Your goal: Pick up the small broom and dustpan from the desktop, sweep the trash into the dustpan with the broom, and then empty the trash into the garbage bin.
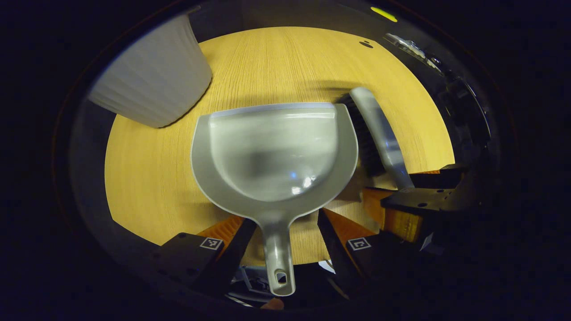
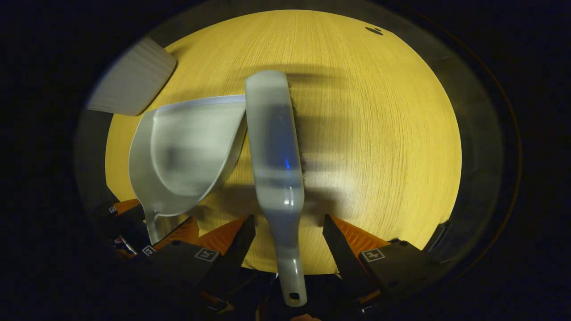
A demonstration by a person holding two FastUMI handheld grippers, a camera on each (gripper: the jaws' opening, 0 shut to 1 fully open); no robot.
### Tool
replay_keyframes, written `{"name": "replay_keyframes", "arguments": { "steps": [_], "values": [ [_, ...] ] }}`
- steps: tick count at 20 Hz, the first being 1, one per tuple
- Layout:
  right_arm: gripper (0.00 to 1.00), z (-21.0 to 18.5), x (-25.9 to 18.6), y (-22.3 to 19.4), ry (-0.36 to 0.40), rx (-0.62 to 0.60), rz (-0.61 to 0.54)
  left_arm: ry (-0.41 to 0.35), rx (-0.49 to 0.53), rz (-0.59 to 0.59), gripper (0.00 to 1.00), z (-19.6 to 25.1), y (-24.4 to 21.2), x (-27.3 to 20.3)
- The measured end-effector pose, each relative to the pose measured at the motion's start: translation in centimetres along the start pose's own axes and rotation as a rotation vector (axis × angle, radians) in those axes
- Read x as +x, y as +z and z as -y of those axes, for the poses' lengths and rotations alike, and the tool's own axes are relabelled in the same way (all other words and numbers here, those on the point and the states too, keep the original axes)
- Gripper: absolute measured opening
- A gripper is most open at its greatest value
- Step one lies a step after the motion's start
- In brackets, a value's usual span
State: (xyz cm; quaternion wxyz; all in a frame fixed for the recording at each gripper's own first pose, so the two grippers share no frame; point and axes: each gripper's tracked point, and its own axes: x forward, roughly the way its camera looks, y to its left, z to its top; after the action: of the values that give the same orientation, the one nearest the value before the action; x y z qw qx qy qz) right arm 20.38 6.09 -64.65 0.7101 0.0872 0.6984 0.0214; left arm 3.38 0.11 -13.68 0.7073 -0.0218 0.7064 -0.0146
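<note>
on the round, pale wood-grain desktop [image 1: 276, 58], my left gripper [image 1: 283, 232] stands with its fingers spread to either side of the slim handle of the grey plastic dustpan [image 1: 274, 151], neither finger pressing it. the pan lies flat, mouth away from me, and holds no trash that i can see. my right gripper [image 2: 289, 238] likewise has its fingers apart, flanking the handle of the small grey plastic broom [image 2: 274, 147], whose dark bristles face the table. broom and pan lie side by side, touching at the pan's rim. a white ribbed garbage bin [image 1: 154, 76] stands at the desktop's far left edge.
</note>
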Motion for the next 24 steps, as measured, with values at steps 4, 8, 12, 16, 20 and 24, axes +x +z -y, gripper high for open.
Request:
{"name": "replay_keyframes", "arguments": {
  "steps": [4, 8, 12, 16, 20, 24],
  "values": [
    [0.99, -0.5, -3.1, 0.1, 0.03, -0.001, 0.077, -0.068, -0.003, 0.088, 0.84, 0.8, -0.2, -2.2],
    [0.99, -1.2, -8.6, 1.9, 0.057, -0.024, 0.243, -0.056, 0.04, 0.28, 0.84, -0.3, 1.4, -6.4],
    [0.99, -1.7, -15.2, 3.0, 0.067, -0.03, 0.407, -0.129, 0.033, 0.468, 0.84, 1.0, 3.4, -12.4],
    [0.99, -2.6, -21.8, 4.6, 0.061, -0.059, 0.666, -0.054, 0.083, 0.697, 0.84, 0.1, 4.6, -18.2],
    [0.98, -3.5, -30.2, 5.8, 0.015, -0.117, 1.018, 0.041, 0.082, 1.058, 0.83, 0.1, 2.9, -22.4],
    [0.99, -1.9, -34.7, 4.6, -0.003, -0.12, 1.352, 0.023, 0.004, 1.291, 0.83, -0.7, -0.2, -23.1]
  ]
}}
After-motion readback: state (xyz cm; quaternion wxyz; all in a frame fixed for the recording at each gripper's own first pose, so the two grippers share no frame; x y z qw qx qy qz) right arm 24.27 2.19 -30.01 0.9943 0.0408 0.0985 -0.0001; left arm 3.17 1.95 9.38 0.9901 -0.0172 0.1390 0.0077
